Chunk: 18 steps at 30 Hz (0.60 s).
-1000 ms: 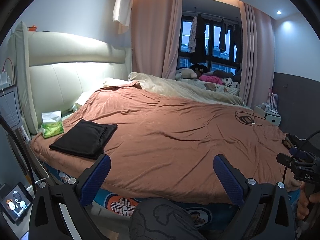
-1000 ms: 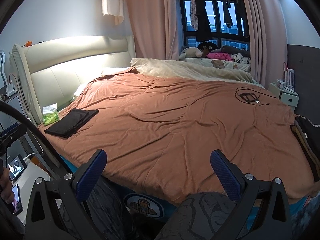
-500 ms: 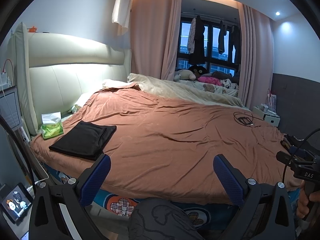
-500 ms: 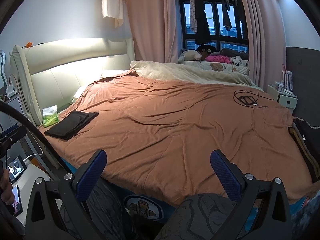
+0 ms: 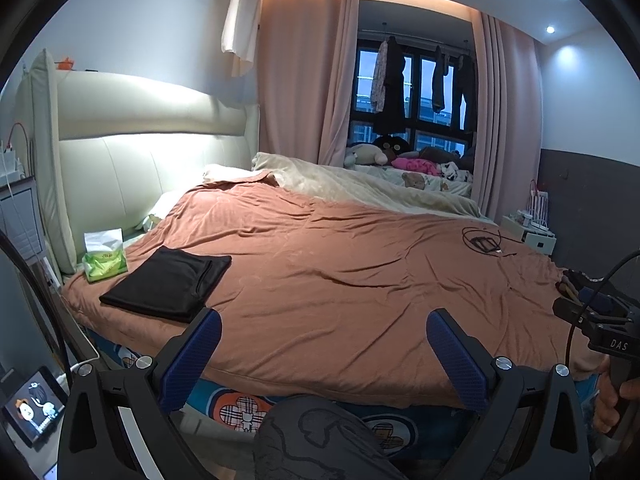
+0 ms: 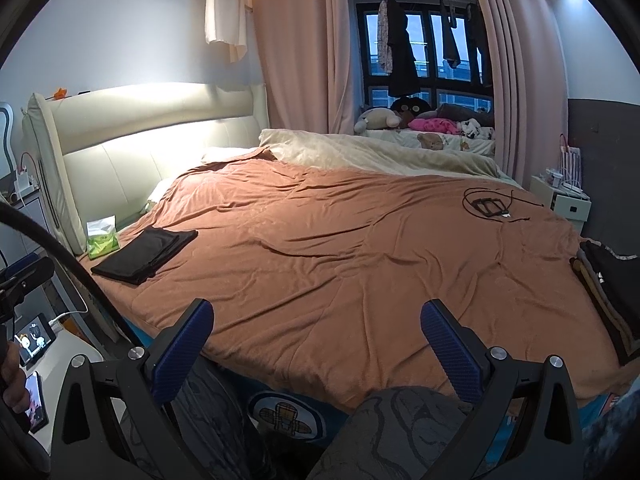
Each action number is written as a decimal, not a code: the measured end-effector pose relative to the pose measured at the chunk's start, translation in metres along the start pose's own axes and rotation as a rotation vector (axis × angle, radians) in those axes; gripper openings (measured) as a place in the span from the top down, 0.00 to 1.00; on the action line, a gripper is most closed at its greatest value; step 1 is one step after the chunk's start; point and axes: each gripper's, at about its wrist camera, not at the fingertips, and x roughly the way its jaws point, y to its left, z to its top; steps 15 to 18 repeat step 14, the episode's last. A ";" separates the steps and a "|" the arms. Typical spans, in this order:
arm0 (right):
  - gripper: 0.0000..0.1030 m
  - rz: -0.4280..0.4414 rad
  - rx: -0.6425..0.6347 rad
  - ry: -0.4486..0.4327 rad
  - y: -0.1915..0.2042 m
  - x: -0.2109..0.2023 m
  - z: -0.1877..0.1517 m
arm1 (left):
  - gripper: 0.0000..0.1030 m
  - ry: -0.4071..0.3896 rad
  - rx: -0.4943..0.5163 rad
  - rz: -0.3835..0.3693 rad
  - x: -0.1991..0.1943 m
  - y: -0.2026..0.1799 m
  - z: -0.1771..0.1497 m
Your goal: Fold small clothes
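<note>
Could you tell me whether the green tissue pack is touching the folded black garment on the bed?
Apart. In the left wrist view a strip of brown bedspread shows between the tissue pack and the folded black garment.

Lit bedroom, bed [image 5: 340,264], curtained window [image 5: 416,92]

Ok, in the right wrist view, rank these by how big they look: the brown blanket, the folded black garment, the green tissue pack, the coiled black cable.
1. brown blanket, by far the largest.
2. folded black garment.
3. and 4. unsure: coiled black cable and green tissue pack look alike, and the cable lies farther from the camera.
</note>
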 end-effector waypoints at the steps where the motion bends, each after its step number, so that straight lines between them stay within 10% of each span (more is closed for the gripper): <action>1: 0.00 -0.002 0.001 0.000 -0.001 -0.001 0.000 | 0.00 -0.003 0.000 -0.001 -0.001 0.000 0.000; 18: 0.00 -0.020 0.009 -0.025 -0.008 -0.017 -0.004 | 0.00 -0.040 0.000 -0.017 -0.026 -0.004 -0.004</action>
